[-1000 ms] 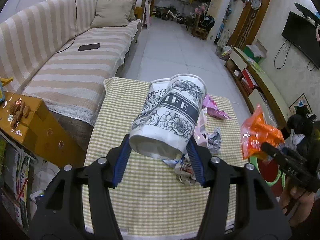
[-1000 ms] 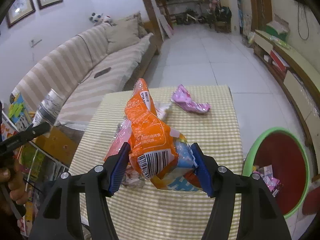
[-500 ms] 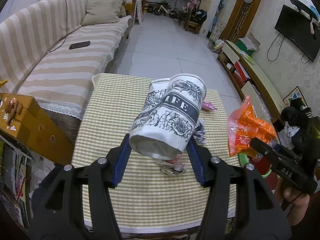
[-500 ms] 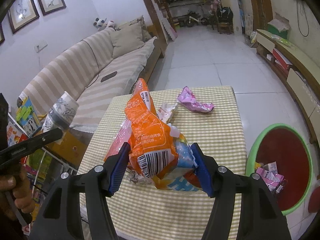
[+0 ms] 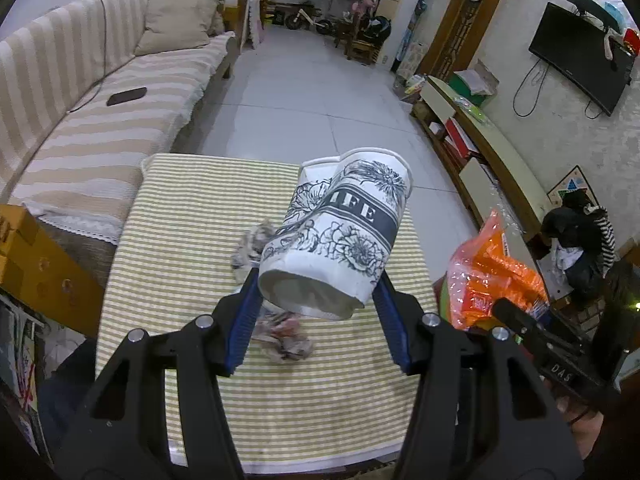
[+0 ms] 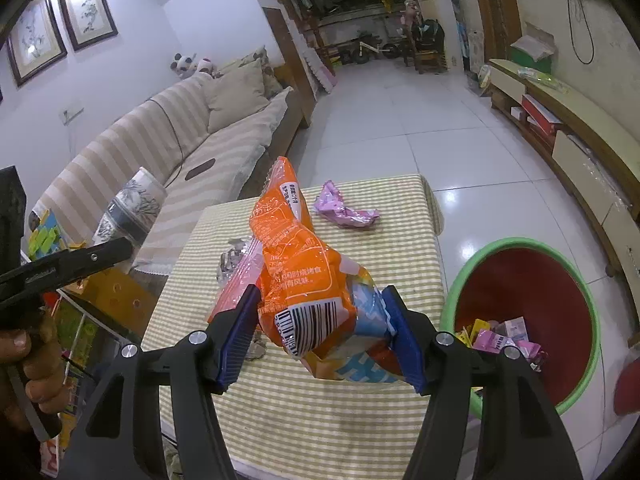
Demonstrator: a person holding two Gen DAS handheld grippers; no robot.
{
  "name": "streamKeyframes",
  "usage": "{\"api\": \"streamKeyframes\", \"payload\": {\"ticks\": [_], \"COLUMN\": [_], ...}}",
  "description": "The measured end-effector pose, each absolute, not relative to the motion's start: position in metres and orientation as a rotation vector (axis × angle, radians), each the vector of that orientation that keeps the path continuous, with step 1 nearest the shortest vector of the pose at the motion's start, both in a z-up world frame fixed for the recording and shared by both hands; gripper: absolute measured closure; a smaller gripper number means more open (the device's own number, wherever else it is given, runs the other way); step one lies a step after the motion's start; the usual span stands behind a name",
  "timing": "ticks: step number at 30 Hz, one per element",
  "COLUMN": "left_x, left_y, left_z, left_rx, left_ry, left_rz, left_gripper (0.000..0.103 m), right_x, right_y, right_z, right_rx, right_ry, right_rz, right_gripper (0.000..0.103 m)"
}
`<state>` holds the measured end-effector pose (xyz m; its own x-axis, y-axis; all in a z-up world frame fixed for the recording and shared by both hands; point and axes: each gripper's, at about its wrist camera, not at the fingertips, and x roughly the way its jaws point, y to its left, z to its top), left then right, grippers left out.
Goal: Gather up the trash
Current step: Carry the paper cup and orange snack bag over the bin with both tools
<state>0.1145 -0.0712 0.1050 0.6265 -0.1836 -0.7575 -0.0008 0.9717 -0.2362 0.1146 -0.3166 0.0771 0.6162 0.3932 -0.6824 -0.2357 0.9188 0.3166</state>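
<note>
My left gripper (image 5: 316,312) is shut on a white paper cup with black flower print (image 5: 340,236), held tilted above the checked table (image 5: 188,240). My right gripper (image 6: 324,328) is shut on an orange snack bag (image 6: 300,276), held above the table's right side; the bag also shows in the left wrist view (image 5: 492,276). Crumpled wrappers (image 5: 284,340) lie on the table under the cup. A pink wrapper (image 6: 344,212) lies at the table's far end. A green bin with a red inside (image 6: 528,280) stands on the floor right of the table and holds some trash.
A striped sofa (image 5: 88,112) runs along the left of the table. A yellow box (image 5: 36,264) sits at the near left. A low TV cabinet (image 6: 572,152) lines the right wall. Tiled floor (image 5: 304,92) lies beyond the table.
Both grippers have pulled back and risen from the table with their loads still held. The bin has come further into the right wrist view.
</note>
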Motion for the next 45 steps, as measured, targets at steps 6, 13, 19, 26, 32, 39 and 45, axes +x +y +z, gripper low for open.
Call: {"api": "streamKeyframes", "payload": {"ticks": [6,13,19,26,32,39,45], "left_x": [0.126,0.142,0.162,0.183,0.199,0.204,0.199], "left_y": [-0.093,-0.131,-0.182,-0.239,-0.283,-0.324,-0.351], "left_z": [0.098,0.089,0.078,0.067,0.05,0.038,0.027], "left_rx": [-0.221,-0.216,-0.172,-0.105,-0.079,-0.026,0.061], "left_ry": [0.898,0.902,0.921,0.936,0.977,1.001,1.012], "left_rz": [-0.148,-0.234,-0.341,-0.443,-0.524,-0.597,-0.629], "left_gripper": [0.05,0.05,0.05,0.05,0.05,0.05,0.05], "right_x": [0.117,0.12,0.118,0.116,0.112,0.105,0.106], "right_y": [-0.334,-0.366,-0.407,-0.444,-0.47,-0.494,-0.507], "right_z": [0.077,0.068,0.063,0.053,0.038,0.021,0.008], "right_rx": [0.21,0.236,0.281,0.288,0.291,0.299,0.308], "right_ry": [0.824,0.818,0.803,0.798,0.808,0.837,0.866], "right_rz": [0.325,0.234,0.113,-0.003,-0.079,-0.134,-0.156], "right_gripper": [0.043,0.043,0.043,0.043,0.043,0.042,0.042]}}
